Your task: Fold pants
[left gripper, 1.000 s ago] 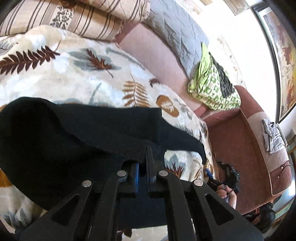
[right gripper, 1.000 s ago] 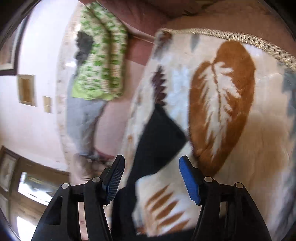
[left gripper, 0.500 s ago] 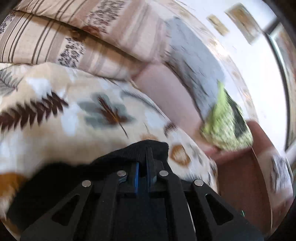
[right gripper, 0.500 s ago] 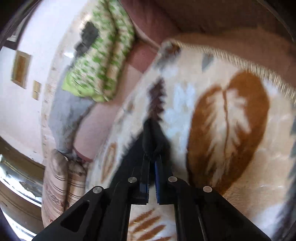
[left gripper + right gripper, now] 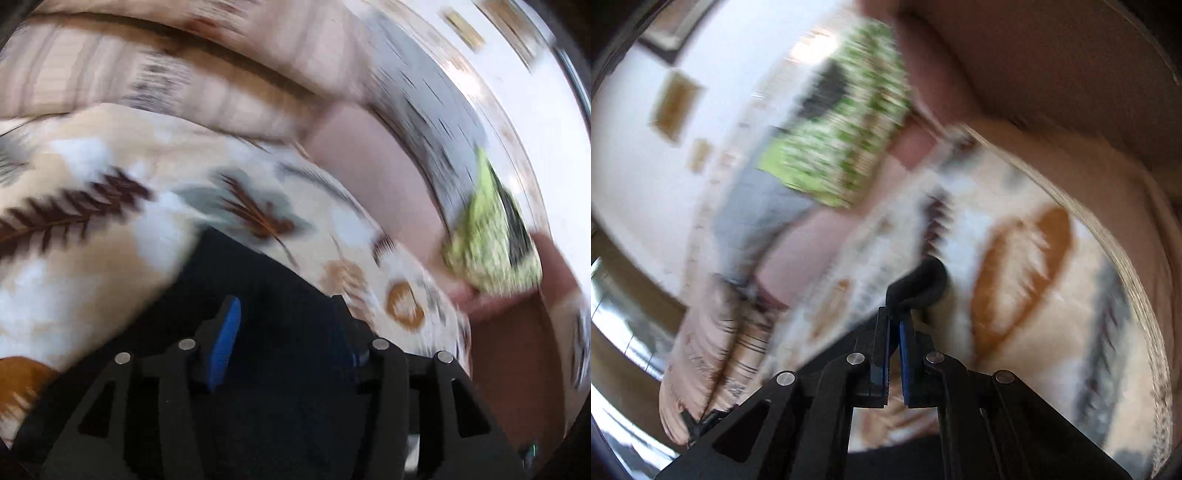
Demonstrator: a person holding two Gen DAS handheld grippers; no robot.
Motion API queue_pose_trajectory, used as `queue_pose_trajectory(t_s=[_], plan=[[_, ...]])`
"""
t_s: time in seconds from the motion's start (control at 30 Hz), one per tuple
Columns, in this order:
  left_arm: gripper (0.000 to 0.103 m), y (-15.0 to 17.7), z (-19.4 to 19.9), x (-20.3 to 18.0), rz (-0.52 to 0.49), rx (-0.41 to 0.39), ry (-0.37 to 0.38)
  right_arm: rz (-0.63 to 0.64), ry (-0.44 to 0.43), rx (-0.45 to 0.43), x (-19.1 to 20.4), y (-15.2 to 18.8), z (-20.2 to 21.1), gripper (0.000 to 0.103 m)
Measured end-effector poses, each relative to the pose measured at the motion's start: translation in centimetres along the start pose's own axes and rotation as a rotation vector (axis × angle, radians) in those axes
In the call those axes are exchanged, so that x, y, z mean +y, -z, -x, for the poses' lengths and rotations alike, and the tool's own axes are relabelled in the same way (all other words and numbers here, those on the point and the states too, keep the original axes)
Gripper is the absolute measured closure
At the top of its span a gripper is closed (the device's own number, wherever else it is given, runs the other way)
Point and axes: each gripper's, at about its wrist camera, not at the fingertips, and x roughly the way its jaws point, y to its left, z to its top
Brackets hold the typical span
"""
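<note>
The black pants [image 5: 258, 295] lie on a leaf-print blanket [image 5: 92, 258] on a sofa. In the left wrist view my left gripper [image 5: 291, 332] is open, its blue-padded fingers spread just above the black cloth, which fills the space between and below them. In the right wrist view my right gripper [image 5: 894, 325] is shut on a bunched fold of the pants [image 5: 919, 284], which sticks up beyond the fingertips over the blanket [image 5: 1034, 295]. Both views are motion-blurred.
Striped cushions [image 5: 184, 74] lie beyond the blanket. A green patterned cloth [image 5: 491, 240] hangs over the pink sofa back [image 5: 369, 155]; it also shows in the right wrist view [image 5: 842, 147]. The blanket's fringed edge [image 5: 1108, 229] runs at the right.
My left gripper has opened and let go of the pants. My right gripper closed on the pants' fold half a second ago and still holds it while moving.
</note>
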Motion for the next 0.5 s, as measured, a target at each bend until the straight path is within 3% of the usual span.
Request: queue_pose_trajectory(t_s=[0.1, 0.2, 0.27, 0.33, 0.37, 0.43, 0.5], plan=[[0.056, 0.9, -1.9, -1.2, -0.056, 0.092, -0.013, -0.079, 0.112, 0.085, -2.8, 0.3, -1.9, 0.100], [0.055, 1.0, -1.9, -1.2, -0.071, 0.102, -0.028, -0.038, 0.119, 0.059, -2.0, 0.3, -1.5, 0.100], [0.052, 1.0, -2.0, -0.9, -0.068, 0.116, -0.035, 0.010, 0.199, 0.066, -1.5, 0.6, -1.8, 0.099], [0.052, 1.1, -2.5, -0.6, -0.061, 0.141, -0.057, 0.014, 0.367, 0.081, -2.2, 0.9, -2.4, 0.097], [0.052, 1.2, -2.5, -0.6, -0.064, 0.144, -0.063, 0.011, 0.436, 0.061, -2.5, 0.8, -2.1, 0.094], [0.048, 1.4, -2.9, -0.8, -0.079, 0.150, -0.073, 0.011, 0.447, 0.001, -2.4, 0.3, -1.0, 0.094], [0.042, 1.8, -3.5, -1.2, -0.098, 0.169, -0.086, 0.164, 0.441, -0.071, 0.5, 0.3, -0.1, 0.094]])
